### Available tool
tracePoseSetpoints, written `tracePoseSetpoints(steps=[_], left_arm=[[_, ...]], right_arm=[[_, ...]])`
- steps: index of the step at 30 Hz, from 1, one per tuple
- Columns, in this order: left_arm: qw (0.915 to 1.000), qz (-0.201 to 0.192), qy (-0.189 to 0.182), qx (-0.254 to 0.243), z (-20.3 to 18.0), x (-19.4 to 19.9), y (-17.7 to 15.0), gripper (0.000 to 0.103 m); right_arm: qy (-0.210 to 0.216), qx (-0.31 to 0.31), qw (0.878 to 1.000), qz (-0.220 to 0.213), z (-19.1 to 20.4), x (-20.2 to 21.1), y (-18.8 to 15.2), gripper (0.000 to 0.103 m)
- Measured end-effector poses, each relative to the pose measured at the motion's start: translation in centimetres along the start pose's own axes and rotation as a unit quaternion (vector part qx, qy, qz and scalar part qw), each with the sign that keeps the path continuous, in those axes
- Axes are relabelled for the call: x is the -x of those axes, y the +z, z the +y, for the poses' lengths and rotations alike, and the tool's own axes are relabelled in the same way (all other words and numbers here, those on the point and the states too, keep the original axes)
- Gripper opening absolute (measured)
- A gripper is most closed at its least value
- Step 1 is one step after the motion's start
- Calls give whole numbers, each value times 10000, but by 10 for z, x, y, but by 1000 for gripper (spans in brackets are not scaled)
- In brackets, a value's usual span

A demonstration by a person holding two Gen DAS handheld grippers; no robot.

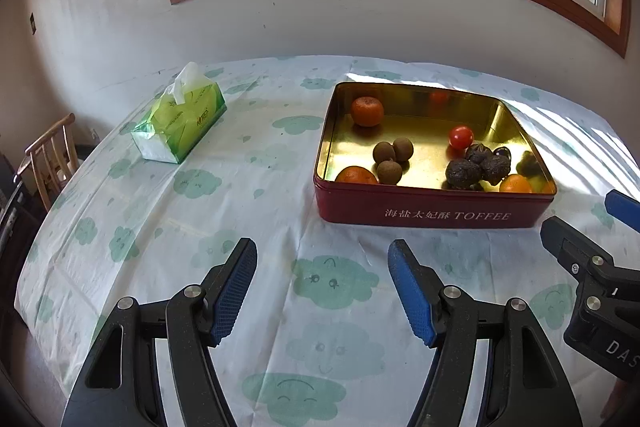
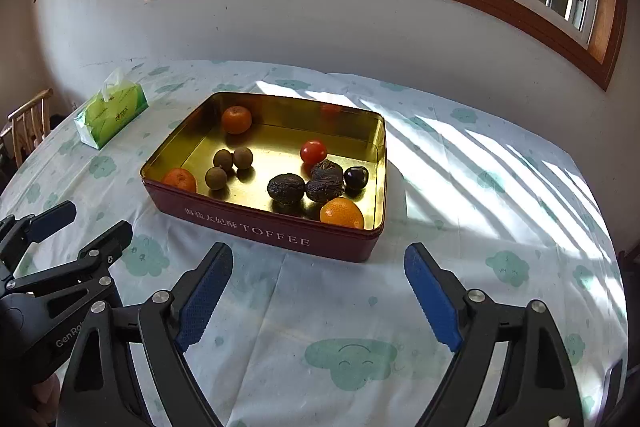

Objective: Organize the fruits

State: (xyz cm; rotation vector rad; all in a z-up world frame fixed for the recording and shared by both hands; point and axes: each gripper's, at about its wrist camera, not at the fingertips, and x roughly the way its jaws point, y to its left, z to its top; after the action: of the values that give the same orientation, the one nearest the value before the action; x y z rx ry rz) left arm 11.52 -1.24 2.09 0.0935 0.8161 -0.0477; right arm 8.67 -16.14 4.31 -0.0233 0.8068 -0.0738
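left wrist view showed my left gripper (image 1: 322, 287) and right gripper (image 2: 318, 301) fingers spread apart, empty, before the tin (image 1: 436, 205) of fruit on the bench (image 1: 160, 211).

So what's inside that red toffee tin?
The tin holds three oranges, three brown longans, a tomato, dark wrinkled fruits and a cherry. Nothing looks hidden.

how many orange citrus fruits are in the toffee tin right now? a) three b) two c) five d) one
a: the right wrist view shows three oranges in the red toffee tin: one at the far left corner, one at the near left corner, one at the near right corner.
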Motion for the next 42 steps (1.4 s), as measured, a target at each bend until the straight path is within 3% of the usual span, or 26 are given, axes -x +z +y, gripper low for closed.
tracePoseSetpoints(steps=[13, 42], left_arm=[[9999, -51, -75, -71, -14, 26, -18, 69], [9999, -106, -60, 54, -3, 36, -22, 69]], right_arm=[[-65, -152, 9999, 49, -3, 21, -29, 90], [-93, -196, 9998, -25, -4, 28, -29, 90]])
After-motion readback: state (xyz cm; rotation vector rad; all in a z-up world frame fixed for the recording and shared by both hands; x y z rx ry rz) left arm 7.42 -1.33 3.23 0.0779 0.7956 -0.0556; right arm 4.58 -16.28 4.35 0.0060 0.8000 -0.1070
